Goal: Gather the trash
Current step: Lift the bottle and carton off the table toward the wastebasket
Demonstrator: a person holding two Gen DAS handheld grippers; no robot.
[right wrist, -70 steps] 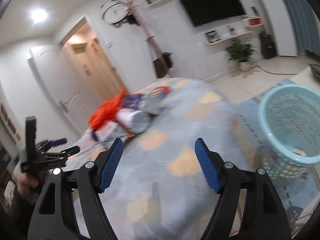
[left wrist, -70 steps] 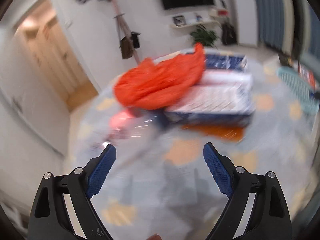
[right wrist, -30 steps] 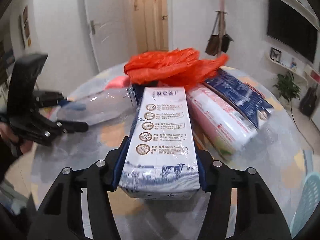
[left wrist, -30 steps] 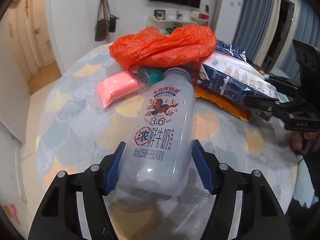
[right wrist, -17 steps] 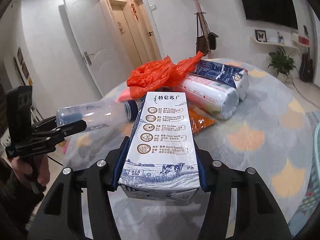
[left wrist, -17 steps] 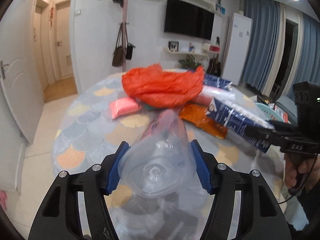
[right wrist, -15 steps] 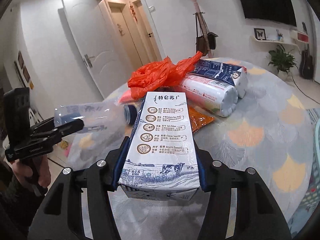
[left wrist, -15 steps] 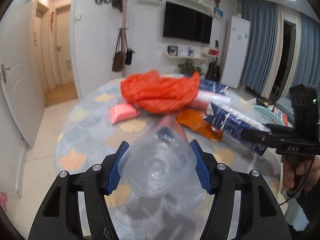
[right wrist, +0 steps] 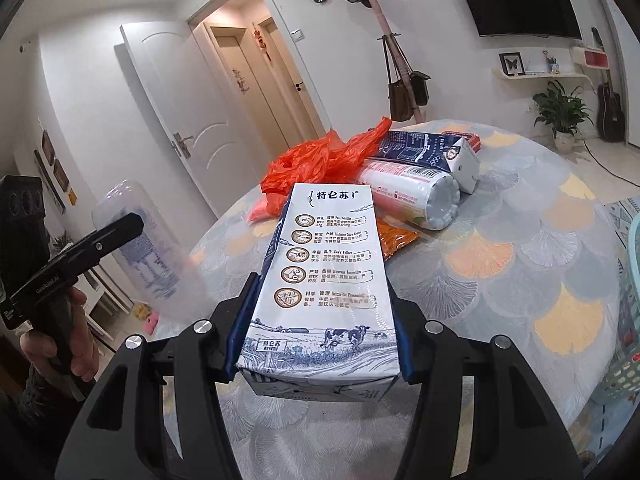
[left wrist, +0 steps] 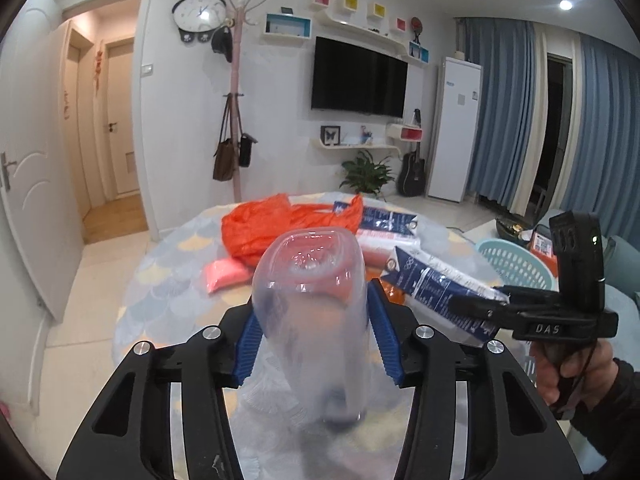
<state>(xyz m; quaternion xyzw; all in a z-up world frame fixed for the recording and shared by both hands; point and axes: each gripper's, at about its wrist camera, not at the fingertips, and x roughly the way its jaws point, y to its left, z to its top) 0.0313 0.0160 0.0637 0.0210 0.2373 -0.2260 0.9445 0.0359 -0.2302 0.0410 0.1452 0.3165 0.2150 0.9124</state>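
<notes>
Both claws are loaded above the table [right wrist: 520,264]: left claw [left wrist: 312,338] clenches the bottle [left wrist: 310,300], base forward, right claw [right wrist: 318,332] clenches the carton [right wrist: 324,280], lengthwise ahead; the basket [left wrist: 516,264] lies right, nearer the carton.

Home living room: television [left wrist: 358,80], guitar [left wrist: 412,170]

"特仑苏" on the milk carton [right wrist: 326,276], "DAS" on the right gripper [left wrist: 476,312], "120mg" in carton small print
</notes>
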